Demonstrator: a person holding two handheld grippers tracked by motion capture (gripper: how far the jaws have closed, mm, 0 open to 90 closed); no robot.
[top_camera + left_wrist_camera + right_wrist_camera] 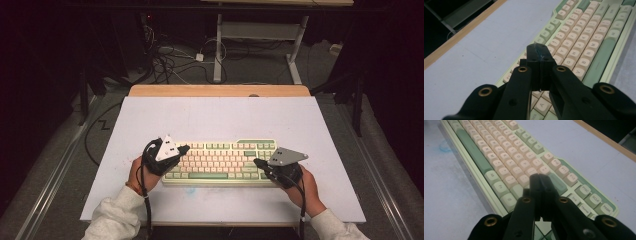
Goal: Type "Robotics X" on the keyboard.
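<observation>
The keyboard (pixel 220 162) is lying lengthwise from 9 to 3 o'clock on the desk (pixel 225 117). The left gripper (pixel 184 148) and the right gripper (pixel 257 162) are each hovering over one end, fingers pressed together and holding nothing.

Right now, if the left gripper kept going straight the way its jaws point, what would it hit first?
Most likely the keyboard. The left gripper has its jaws shut and angled down over the cream letter keys on the keyboard's left half, so the tips would land on those keys first. How high they sit above them is unclear.
</observation>
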